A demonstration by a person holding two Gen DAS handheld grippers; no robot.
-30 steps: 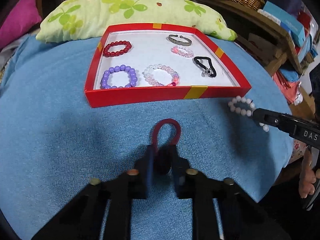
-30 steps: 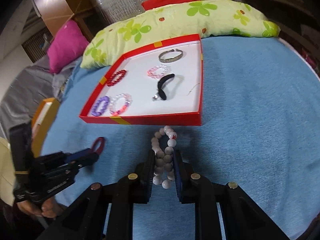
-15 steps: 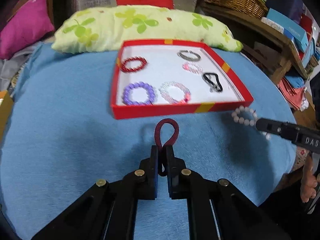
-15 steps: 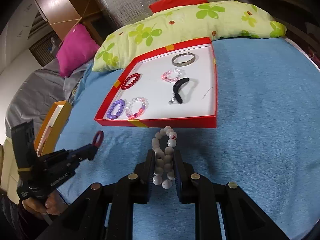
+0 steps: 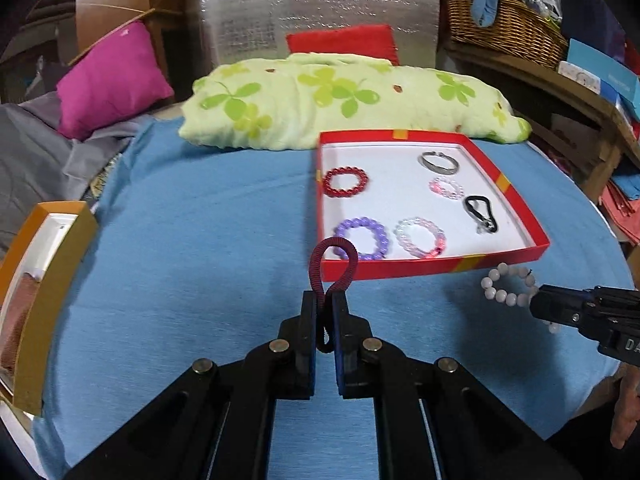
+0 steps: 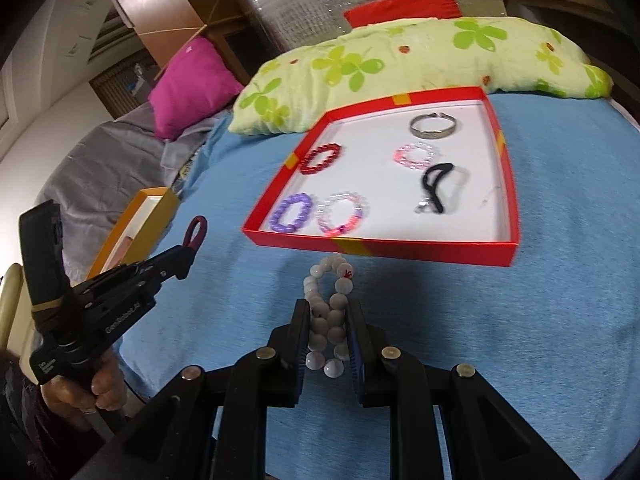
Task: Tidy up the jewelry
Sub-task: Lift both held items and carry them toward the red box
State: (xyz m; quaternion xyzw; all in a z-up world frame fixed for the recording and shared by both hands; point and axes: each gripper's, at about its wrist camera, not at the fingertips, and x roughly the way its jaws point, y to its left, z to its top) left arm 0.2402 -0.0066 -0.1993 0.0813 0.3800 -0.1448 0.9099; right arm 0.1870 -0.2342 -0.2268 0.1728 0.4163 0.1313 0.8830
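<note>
My left gripper (image 5: 325, 300) is shut on a dark red cord loop (image 5: 334, 258), held above the blue cloth just in front of the red tray (image 5: 432, 266). My right gripper (image 6: 329, 312) is shut on a white bead bracelet (image 6: 326, 280), held near the tray's front edge (image 6: 380, 249). The tray holds a red bead bracelet (image 5: 345, 182), a purple one (image 5: 362, 238), a clear pink one (image 5: 420, 237), a small pink one (image 5: 446, 188), a silver bangle (image 5: 438, 161) and a black hair tie (image 5: 482, 213).
A green floral pillow (image 5: 340, 100) lies behind the tray. An orange box (image 5: 40, 280) sits at the cloth's left edge. A pink cushion (image 5: 112, 78) lies far left. A wicker basket (image 5: 504, 26) and shelves stand at right.
My left gripper has closed on the red cord loop, lifted it off the cloth and swung left. My right gripper has kept hold of the white bracelet and risen slightly.
</note>
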